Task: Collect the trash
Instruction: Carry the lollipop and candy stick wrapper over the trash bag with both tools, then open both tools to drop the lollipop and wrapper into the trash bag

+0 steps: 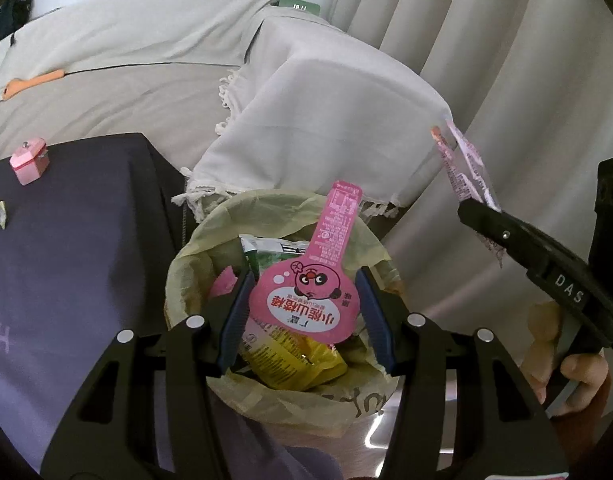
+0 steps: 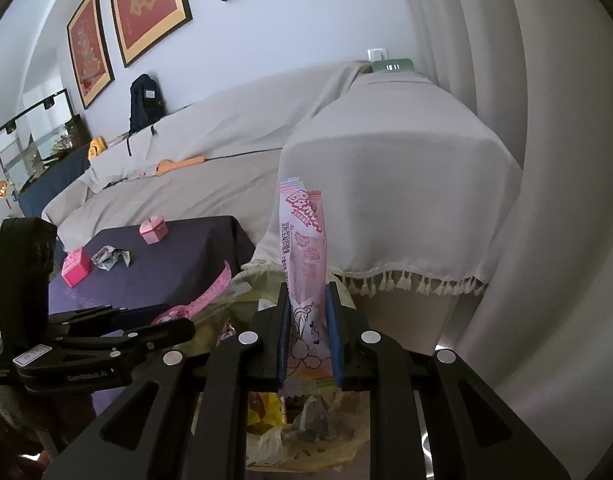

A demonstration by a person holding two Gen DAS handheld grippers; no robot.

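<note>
**Both grippers over the bin, each with a wrapper**

The left gripper (image 1: pixel 304 312) sits right above the bin (image 1: pixel 186 264), its fingers (image 1: pixel 236 320) clamped on the round end of a pink lollipop-shaped wrapper (image 1: pixel 306 300), whose long tab points away over the rim. Below it, in the liner, lie yellow packets (image 1: pixel 294 364) and a green-and-white packet (image 1: pixel 274 252). The right gripper (image 2: pixel 308 336) is just beside, fingers (image 2: pixel 283 340) pressed together on a tall pink-and-white wrapper (image 2: pixel 306 248) standing upright above the bin's edge. On the dark desk (image 2: pixel 166 272), well apart from the bin, a crumpled silver wrapper (image 2: pixel 111 258) lies between two pink boxes (image 2: pixel 154 231). A draped sofa (image 2: pixel 386 184) rises behind.
</note>
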